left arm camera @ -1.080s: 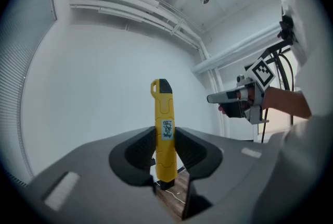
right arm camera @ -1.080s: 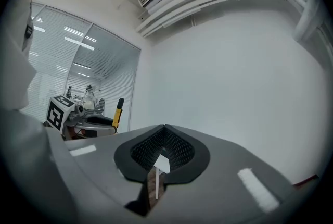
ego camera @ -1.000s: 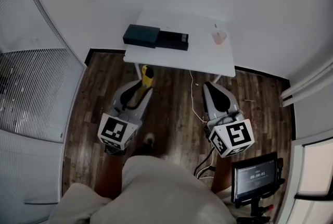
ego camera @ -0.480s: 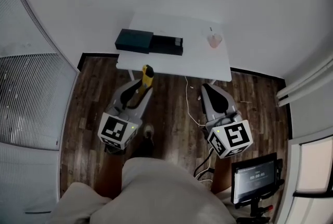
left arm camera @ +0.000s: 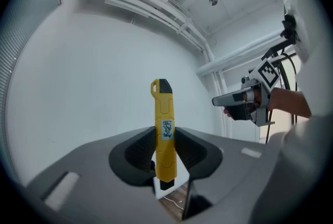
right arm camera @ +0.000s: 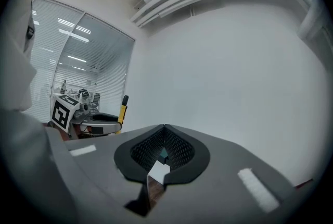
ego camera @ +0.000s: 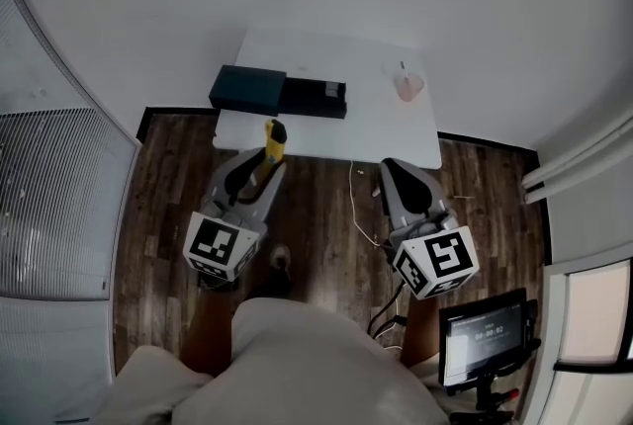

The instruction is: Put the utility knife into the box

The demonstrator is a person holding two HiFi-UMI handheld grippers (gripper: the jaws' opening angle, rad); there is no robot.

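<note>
Box [ego camera: 247,89] on white bench [ego camera: 366,122], at the left edge: dark sleeve with a black tray [ego camera: 313,99] slid out to its right. Tray inside is dark, contents can't be made out. Pink cup [ego camera: 408,85] toward the far right corner, thin stick [ego camera: 402,67] standing in it.

Left claw [left arm camera: 165,137] is clamped on the yellow knife [left arm camera: 164,124], pads pressing both flat sides of its lower body and jaws standing fairly wide around it. Right claw [right arm camera: 164,139] is clenched, pads meeting, nothing between them.

Knife's long axis runs straight along the left claw's jaws. Most of its length sticks out past the pads, with the black-capped end and yellow loop farthest from the claw. From the head view the knife [ego camera: 273,142] points away from the person toward the bench. Its far end shows at the near edge, close to the near left corner, just short of the box. Knife is not in the box. Both claws sit over the wood floor [ego camera: 326,206] on the person's side of the bench, well apart from each other.
</note>
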